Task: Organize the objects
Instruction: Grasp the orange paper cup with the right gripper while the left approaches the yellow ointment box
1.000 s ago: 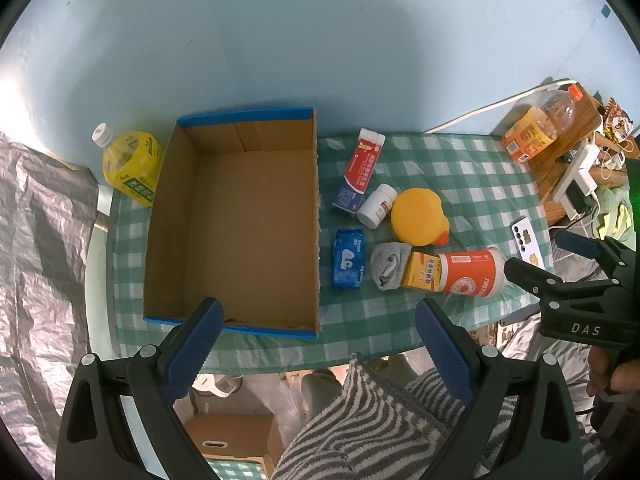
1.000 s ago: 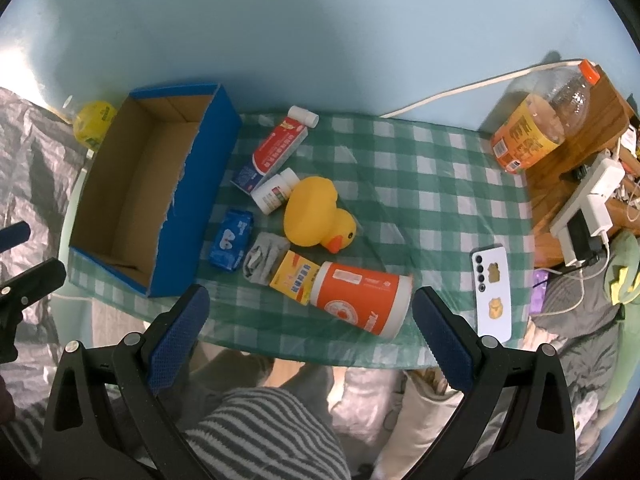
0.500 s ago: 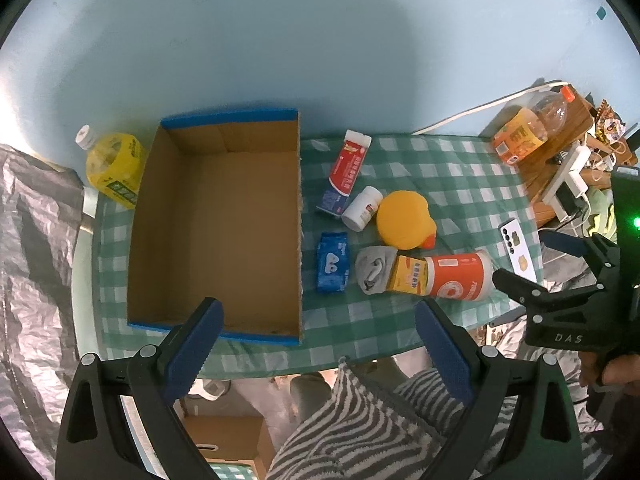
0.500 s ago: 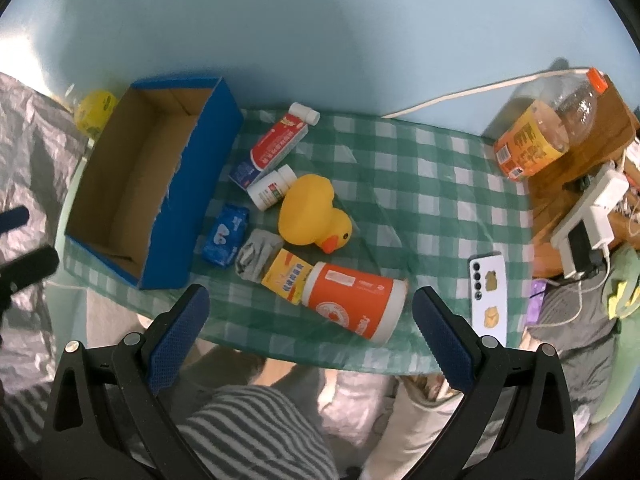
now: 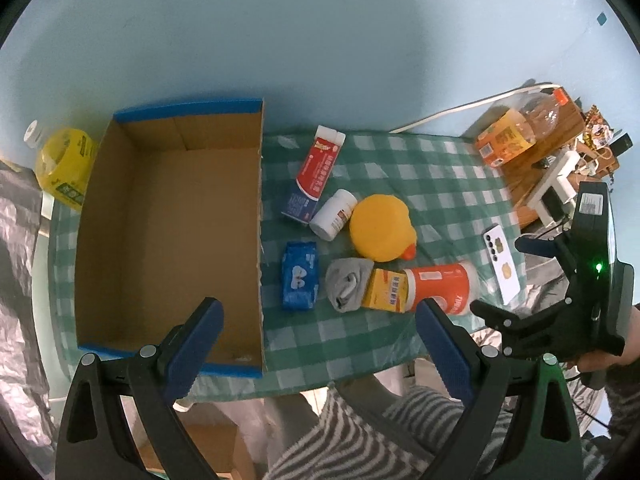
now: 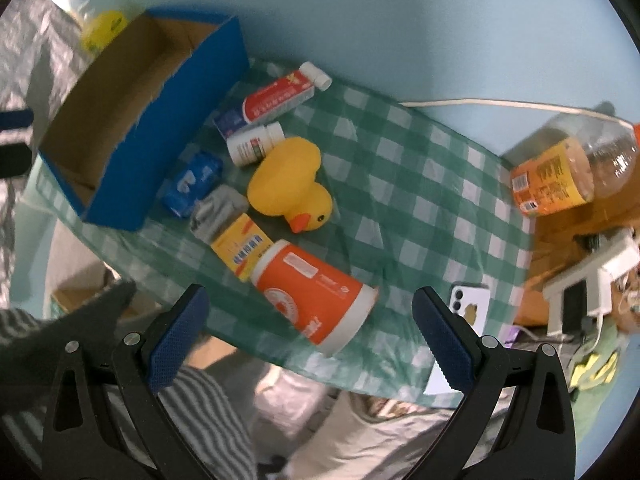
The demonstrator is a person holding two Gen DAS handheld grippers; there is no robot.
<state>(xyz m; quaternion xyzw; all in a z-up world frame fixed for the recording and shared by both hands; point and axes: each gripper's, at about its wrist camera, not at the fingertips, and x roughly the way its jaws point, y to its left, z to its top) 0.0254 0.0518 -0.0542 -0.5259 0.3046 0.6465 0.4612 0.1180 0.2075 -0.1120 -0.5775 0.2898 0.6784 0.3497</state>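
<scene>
Right gripper (image 6: 306, 328), jaws spread and empty, is swinging nearer the orange cup (image 6: 314, 294) at 12 o'clock; the box (image 5: 168, 236) is waiting empty. Left gripper (image 5: 318, 344) is hanging released, empty.

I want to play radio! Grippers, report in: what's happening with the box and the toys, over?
Left gripper open, right gripper open, both holding nothing. Cardboard box has nothing inside. Rubber duck and the rest lie on the tablecloth.

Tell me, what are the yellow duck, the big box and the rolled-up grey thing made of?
The yellow duck looks like soft rubber or plastic: smooth, matte, one moulded piece. The big box is cardboard: plain brown inside, with fold lines and blue outer faces. The rolled-up grey thing looks like knitted cloth, probably a sock, since it bunches in soft folds.
</scene>
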